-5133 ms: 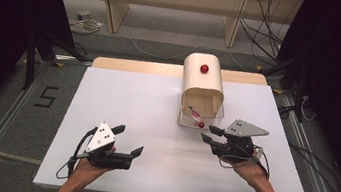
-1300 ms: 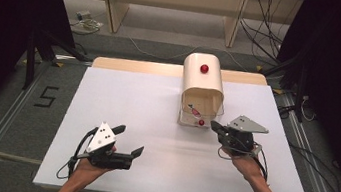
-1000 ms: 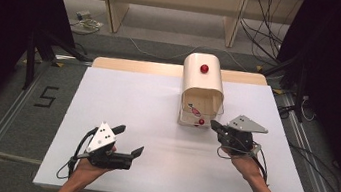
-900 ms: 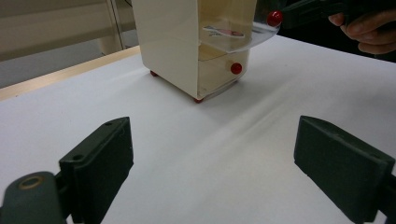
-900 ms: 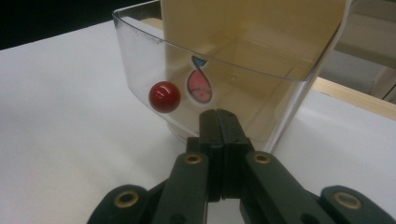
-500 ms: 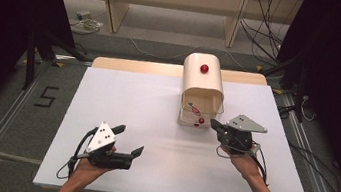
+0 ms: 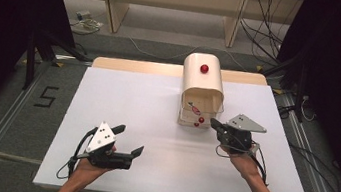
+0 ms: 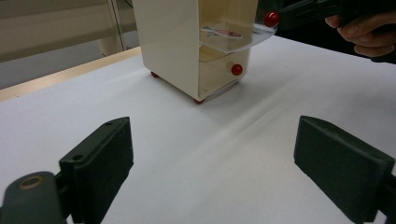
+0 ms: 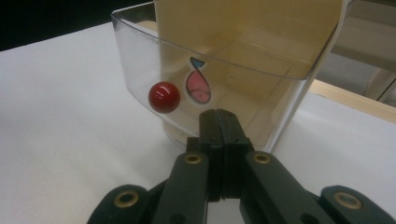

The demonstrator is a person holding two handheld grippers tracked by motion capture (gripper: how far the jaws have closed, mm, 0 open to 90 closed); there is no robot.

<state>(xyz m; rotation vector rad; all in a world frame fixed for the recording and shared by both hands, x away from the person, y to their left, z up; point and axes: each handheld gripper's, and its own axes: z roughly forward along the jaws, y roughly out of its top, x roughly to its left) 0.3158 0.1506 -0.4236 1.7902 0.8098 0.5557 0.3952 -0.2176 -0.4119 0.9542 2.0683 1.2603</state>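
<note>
The small cream cabinet (image 7: 202, 88) stands upright toward the far side of the white tabletop (image 7: 146, 108), a red knob on its rounded top. Its clear upper drawer (image 9: 205, 70) is pulled out toward the right gripper (image 7: 215, 125), and a pink fish-shaped piece (image 9: 198, 86) lies inside it. The right gripper has its jaws pressed together with nothing between them, tips right at the drawer's front wall, just beside the red drawer knob (image 9: 164, 97); whether they touch the plastic is hard to tell. A 2nd red knob (image 8: 236, 69) sits on the lower drawer, which is closed. The left gripper (image 7: 129, 143) rests low over the near tabletop, well apart from the cabinet, jaws spread wide and holding nothing.
</note>
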